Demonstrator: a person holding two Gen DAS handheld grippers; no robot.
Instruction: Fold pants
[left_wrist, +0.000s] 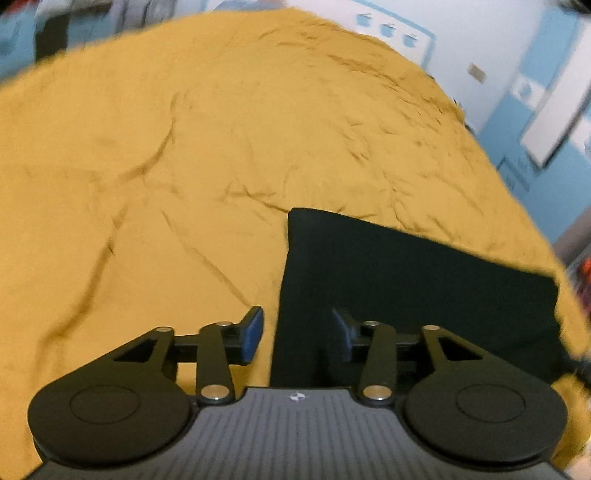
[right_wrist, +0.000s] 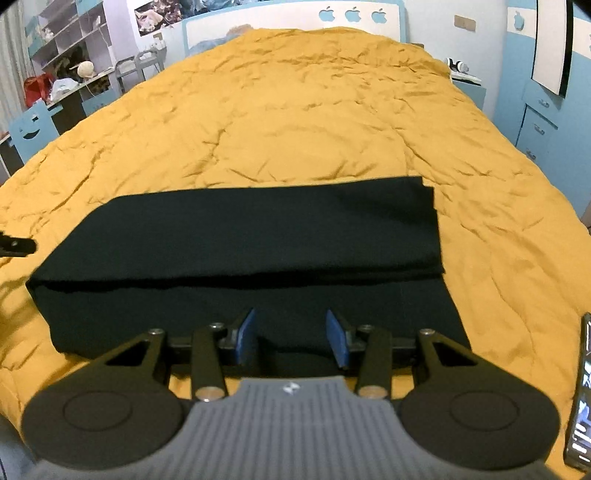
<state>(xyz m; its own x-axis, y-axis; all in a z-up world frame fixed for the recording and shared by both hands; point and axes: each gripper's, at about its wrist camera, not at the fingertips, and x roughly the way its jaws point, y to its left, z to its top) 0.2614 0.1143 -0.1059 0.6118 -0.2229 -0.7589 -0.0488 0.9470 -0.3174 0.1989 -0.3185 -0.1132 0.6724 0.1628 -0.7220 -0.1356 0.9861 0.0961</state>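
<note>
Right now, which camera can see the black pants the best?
The right wrist view. It shows the whole pants, lying folded lengthwise across the yellow bedspread, with one layer's edge running along them. The left wrist view catches only one end of the pants, partly hidden behind the open left gripper.

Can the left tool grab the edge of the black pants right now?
Probably yes. The left tool is open and sits right over the pants' left edge, with one pad over the yellow blanket and one over the cloth. Nothing lies between it and the edge.
</note>
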